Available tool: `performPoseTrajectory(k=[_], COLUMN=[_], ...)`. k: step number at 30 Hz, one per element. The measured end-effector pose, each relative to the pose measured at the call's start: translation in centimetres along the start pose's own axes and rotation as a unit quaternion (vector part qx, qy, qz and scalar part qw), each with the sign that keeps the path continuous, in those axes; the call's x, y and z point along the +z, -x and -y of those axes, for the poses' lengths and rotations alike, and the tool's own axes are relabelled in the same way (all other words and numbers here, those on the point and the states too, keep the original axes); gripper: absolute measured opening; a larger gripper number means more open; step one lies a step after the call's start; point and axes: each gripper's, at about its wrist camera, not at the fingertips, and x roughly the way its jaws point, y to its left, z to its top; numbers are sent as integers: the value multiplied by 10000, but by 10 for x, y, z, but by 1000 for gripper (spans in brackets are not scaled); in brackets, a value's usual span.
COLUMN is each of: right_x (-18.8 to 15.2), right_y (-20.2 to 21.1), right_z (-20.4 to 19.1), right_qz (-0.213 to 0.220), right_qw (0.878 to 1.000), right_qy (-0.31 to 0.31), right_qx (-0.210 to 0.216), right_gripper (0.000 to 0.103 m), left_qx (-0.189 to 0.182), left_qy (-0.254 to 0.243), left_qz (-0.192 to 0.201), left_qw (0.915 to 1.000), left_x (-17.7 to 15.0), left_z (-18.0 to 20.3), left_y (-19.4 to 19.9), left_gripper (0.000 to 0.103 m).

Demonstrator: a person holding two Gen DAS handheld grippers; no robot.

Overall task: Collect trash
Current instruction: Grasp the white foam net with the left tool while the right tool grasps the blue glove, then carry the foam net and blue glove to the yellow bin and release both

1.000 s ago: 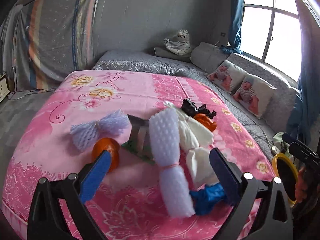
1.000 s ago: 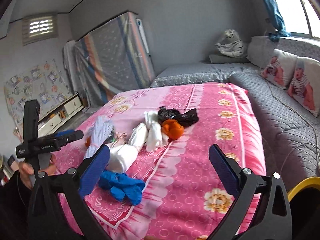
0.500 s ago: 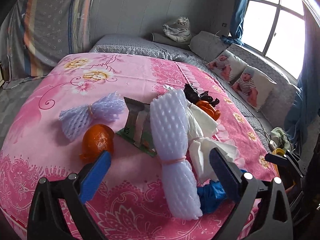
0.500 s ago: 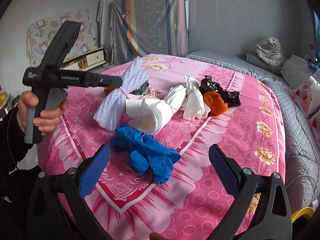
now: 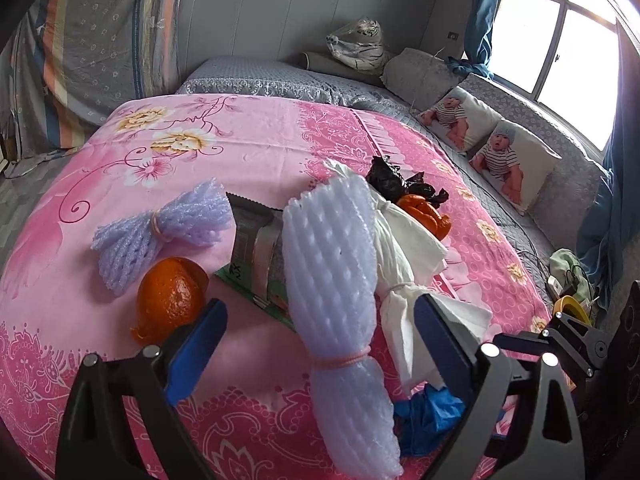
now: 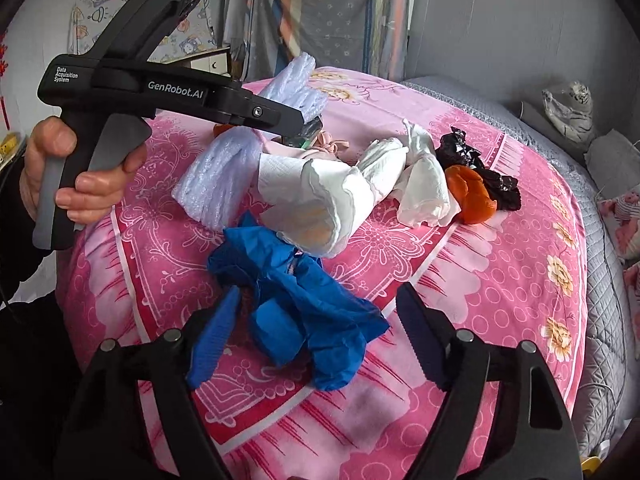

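The left gripper (image 5: 320, 344) hangs over a white foam net sleeve (image 5: 332, 280), its blue pads wide apart and closing, the sleeve lying lengthwise between them with no pad pressing on it yet; the right gripper (image 6: 308, 332) likewise has its jaws apart and closing, straddling a crumpled blue glove (image 6: 296, 296) that neither pad has pinched. All the trash lies in a loose heap on the pink flowered bedspread (image 5: 248, 140). In the left wrist view a lilac foam net (image 5: 160, 232), tied at its middle with a band, sits to the left, with an orange peel (image 5: 168, 300) just beside it and close to the left pad. A silver foil wrapper (image 5: 256, 248) lies between the lilac net and the white sleeve, partly tucked under the sleeve. White tissue bundles (image 5: 404, 248) lie along the sleeve's right side, and beyond them a second orange peel (image 5: 428, 216) touches a black plastic bag (image 5: 396, 184). In the right wrist view the blue glove lies just in front of the largest tissue bundle, and a hand (image 6: 72, 184) grips the handle of the left tool at the left edge. Two baby-print cushions (image 5: 492, 152) rest on the grey quilt (image 5: 280, 76) near the window (image 5: 560, 40)
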Motion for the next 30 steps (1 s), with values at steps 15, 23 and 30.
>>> performPoseTrajectory(k=[15,23,30], right_x=[-1,-4,-9], right_y=[-14,18,47], right_z=[5,23,29], right_qz=[-348,-41,229], right_qw=[9990,9949,9929], right_qy=[-222,-902,-1159], right_qx=[140,453,115], right_gripper=[22,16,16], left_qx=[-195,-272,-238], left_qy=[292,357,427], left_qz=[-200,307,552], left_qw=[9992,9985,9973], left_x=[-1,-4,-6], left_z=[-8,-8,-4], left_y=[-13,31,52], left_gripper=[26,25,25])
